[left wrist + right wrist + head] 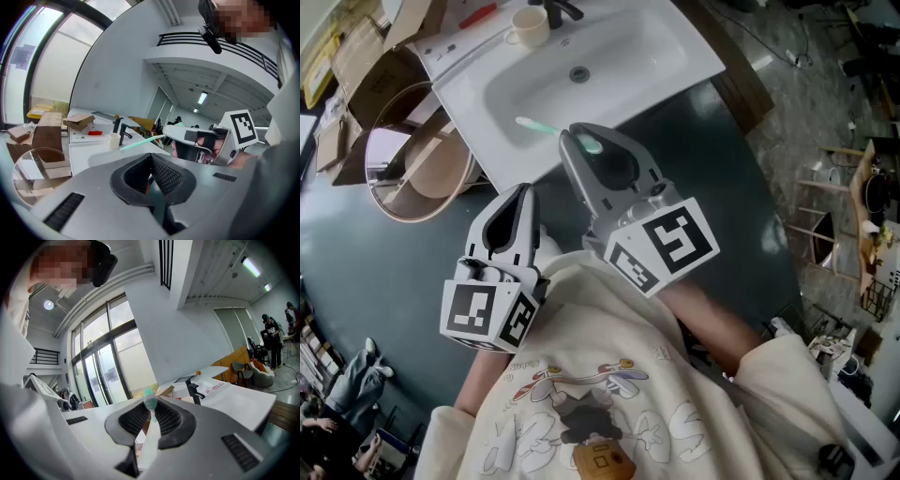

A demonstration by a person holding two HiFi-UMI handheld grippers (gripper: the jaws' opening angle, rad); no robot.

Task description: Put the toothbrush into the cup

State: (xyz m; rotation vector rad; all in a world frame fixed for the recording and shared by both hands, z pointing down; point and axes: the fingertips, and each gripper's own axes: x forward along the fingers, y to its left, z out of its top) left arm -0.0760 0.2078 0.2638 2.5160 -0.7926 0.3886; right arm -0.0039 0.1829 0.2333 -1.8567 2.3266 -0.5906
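Observation:
A mint-green toothbrush (539,127) sticks out sideways over the white sink (628,56), and my right gripper (577,141) is shut on it near one end. In the right gripper view the toothbrush (151,404) stands between the ribbed pads, its green end poking above them. The cream cup (528,26) stands on the sink's back rim beside the black faucet (555,11), well beyond the brush. My left gripper (522,192) hangs lower left, short of the sink's front edge, shut and holding nothing. From the left gripper view, the toothbrush (140,142) and cup (113,140) both show ahead.
A round wood-framed mirror (417,155) leans left of the sink. Cardboard boxes (356,56) lie behind it. A red item (478,15) rests on the counter near the cup. The floor is dark. Chairs and clutter stand at the right (872,206).

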